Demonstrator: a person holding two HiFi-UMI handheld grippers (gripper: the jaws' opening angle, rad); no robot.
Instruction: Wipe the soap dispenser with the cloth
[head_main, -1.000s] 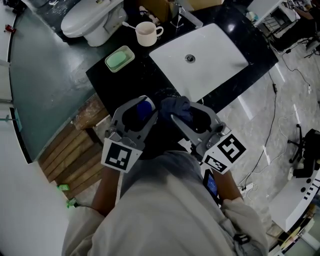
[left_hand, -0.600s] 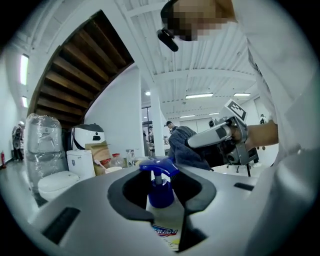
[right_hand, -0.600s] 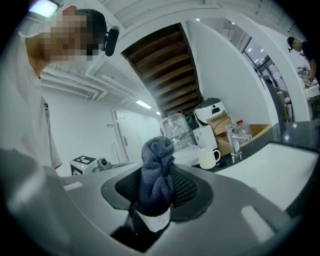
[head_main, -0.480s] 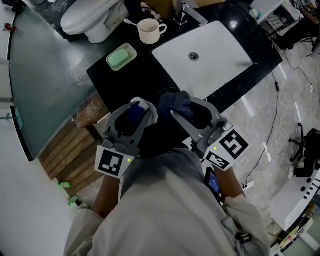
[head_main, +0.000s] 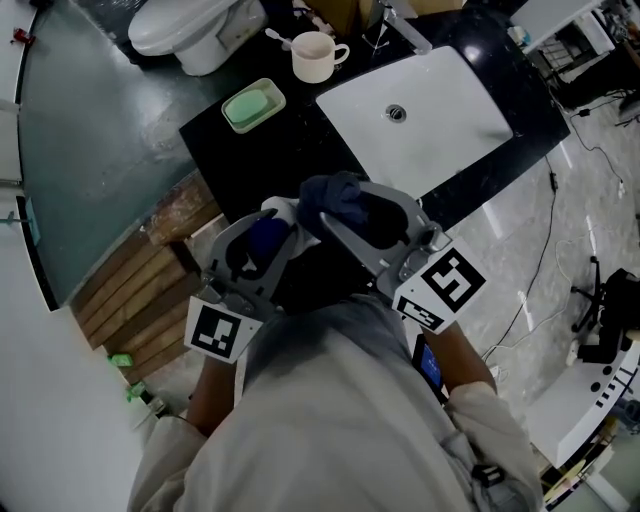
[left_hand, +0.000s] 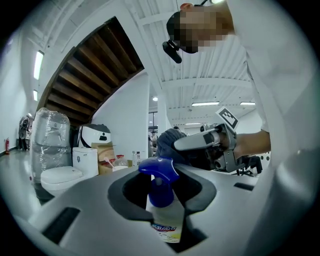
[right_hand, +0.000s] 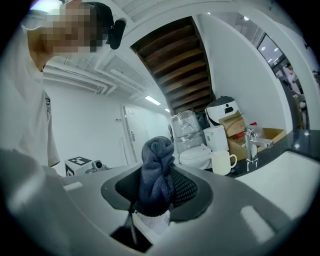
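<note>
Left gripper (head_main: 272, 218): just closed onto soap dispenser (left_hand: 165, 215), long axis upright, blue pump head (left_hand: 158, 169) up; base hidden under jaws. Right gripper (right_hand: 160, 162): clamped on cloth (right_hand: 155, 182).

- The counter (head_main: 300, 150) lies ahead of the person, with the sink (head_main: 440, 110) set in its right part and the faucet (head_main: 385, 25) behind the sink.
- The soap dish (head_main: 252, 105) sits on the counter left of the sink. The mug (head_main: 312, 55) stands behind the dish, near the far edge.
- The toilet (head_main: 190, 30) stands beyond the counter's far left corner.
- Wooden slats (head_main: 140, 300) lie on the floor to the counter's left.
- At the counter's near edge, the left gripper (head_main: 278, 215), its jaws just closing, has the soap dispenser (left_hand: 162, 220) between them.
- The right gripper (head_main: 340, 200) is just to its right, with the cloth (right_hand: 156, 175) between its jaws, close beside the dispenser.
</note>
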